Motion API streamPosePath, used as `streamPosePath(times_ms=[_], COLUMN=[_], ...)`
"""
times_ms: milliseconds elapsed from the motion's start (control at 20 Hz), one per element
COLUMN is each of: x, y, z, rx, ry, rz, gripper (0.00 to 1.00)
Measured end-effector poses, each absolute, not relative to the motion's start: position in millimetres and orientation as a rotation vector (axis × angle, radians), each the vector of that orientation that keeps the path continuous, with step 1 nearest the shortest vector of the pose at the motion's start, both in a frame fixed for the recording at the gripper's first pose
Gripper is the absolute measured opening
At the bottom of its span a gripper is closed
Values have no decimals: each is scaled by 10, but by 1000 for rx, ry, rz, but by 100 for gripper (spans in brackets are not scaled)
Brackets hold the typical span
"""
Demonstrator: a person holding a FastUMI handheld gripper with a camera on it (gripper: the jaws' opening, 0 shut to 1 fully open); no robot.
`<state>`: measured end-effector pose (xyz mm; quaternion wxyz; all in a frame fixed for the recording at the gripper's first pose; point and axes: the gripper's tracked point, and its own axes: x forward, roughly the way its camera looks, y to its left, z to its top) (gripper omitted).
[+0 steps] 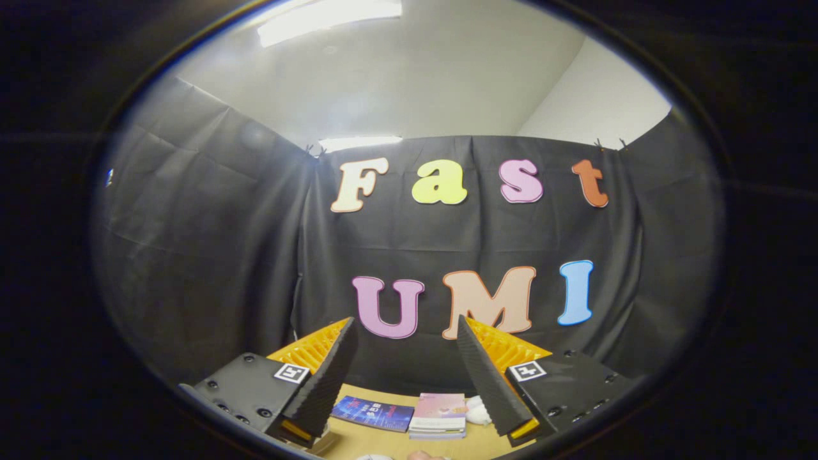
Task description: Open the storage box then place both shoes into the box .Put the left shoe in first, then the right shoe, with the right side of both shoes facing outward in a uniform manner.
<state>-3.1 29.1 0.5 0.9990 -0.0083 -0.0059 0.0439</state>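
Observation:
My gripper (405,327) is raised and tilted up toward the booth's black wall, its two fingers (332,374) spread wide with nothing between them. Far below, by the right finger, a small white shape (476,412) that may be part of a shoe lies on the wooden table (396,441). Another pale rounded edge (374,457) peeks in nearest to me, too little of it to name.
A blue booklet (374,412) lies flat on the table at the back, beside a short stack of pink and white books (439,415). The black cloth wall stands right behind them. A white ceiling with strip lights is overhead.

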Motion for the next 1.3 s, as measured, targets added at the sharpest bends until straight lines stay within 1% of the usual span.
streamPosePath(times_ms=[250, 600, 900, 1050, 1300], x=[5, 39, -30, -44, -172], y=[475, 904, 1388, 1551, 1775], z=[-224, -809, -1578, -1991, -2653], rx=[11, 56, 177, 225, 263], ry=[43, 157, 330, 403, 524], rz=[138, 247, 366, 388, 424], gripper=[97, 98, 98, 95, 95])
